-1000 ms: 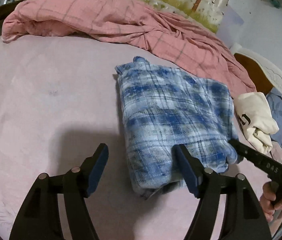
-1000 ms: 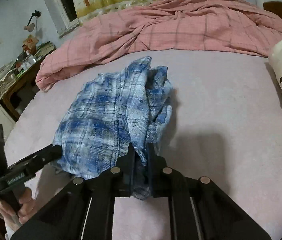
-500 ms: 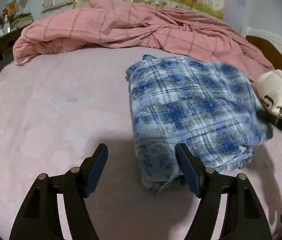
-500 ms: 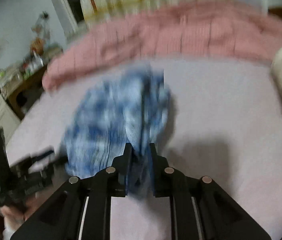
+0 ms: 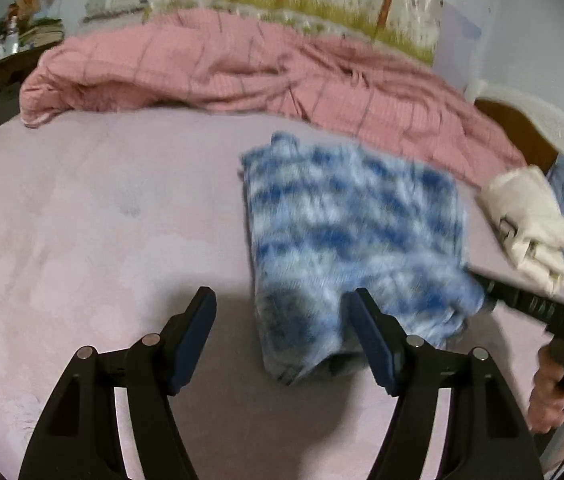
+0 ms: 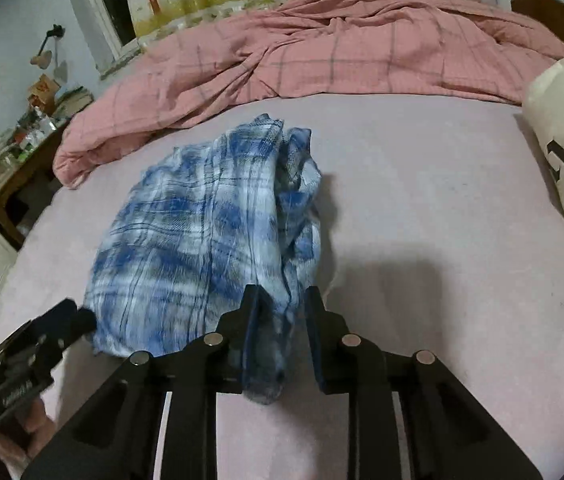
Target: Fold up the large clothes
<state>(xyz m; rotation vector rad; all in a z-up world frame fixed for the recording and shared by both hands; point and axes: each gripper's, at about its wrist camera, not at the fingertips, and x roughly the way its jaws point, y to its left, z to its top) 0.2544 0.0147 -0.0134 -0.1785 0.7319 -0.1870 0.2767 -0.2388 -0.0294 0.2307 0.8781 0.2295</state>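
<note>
Plaid shirt [image 6: 206, 236] lies folded on the bed [image 6: 442, 220]. Your right claw [image 6: 282, 320] loosely straddles its near edge; left claw [image 5: 282, 336] is spread. Withdrawing carelessly could drag the fold open.

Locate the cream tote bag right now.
The cream tote bag lies at the right edge of the pink bed, right of the blue plaid shirt, below the pink checked blanket.

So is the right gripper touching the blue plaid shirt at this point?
Touching. The right wrist view shows the blue plaid shirt bunched between the partly parted fingers of the right gripper, against its left pad.
</note>
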